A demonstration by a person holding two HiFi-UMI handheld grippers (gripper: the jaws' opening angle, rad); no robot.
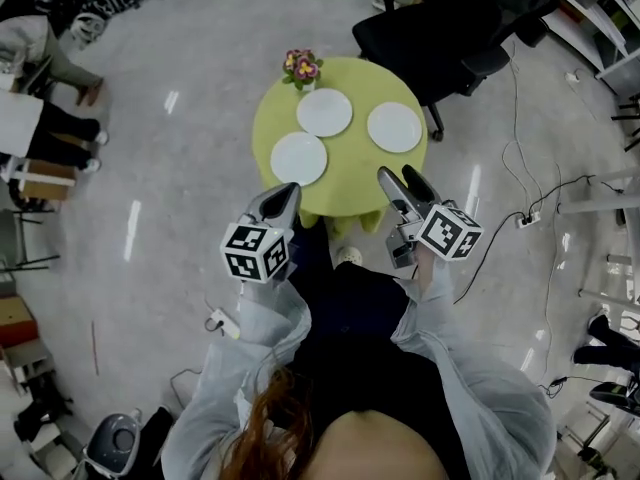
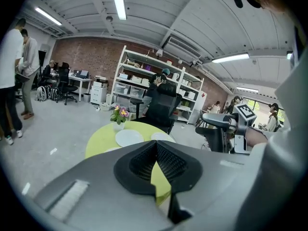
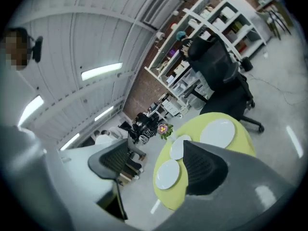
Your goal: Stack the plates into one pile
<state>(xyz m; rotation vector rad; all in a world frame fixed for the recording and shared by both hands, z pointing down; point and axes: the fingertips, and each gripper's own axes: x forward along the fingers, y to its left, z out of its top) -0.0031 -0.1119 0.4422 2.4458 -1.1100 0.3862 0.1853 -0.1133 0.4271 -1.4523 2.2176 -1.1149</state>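
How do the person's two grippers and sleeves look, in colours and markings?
Both the left gripper and the right gripper have grey plastic fingers with black ribbed pads. Each carries a white cube with black square markers. The person wears light grey fabric sleeves.

Three round white plates are laid flat, apart and unstacked on the yellow-green table [image 1: 352,196]: the far plate [image 1: 325,112] near the flowers [image 1: 301,67], the right plate [image 1: 394,127], the near plate [image 1: 299,158], each apparently empty
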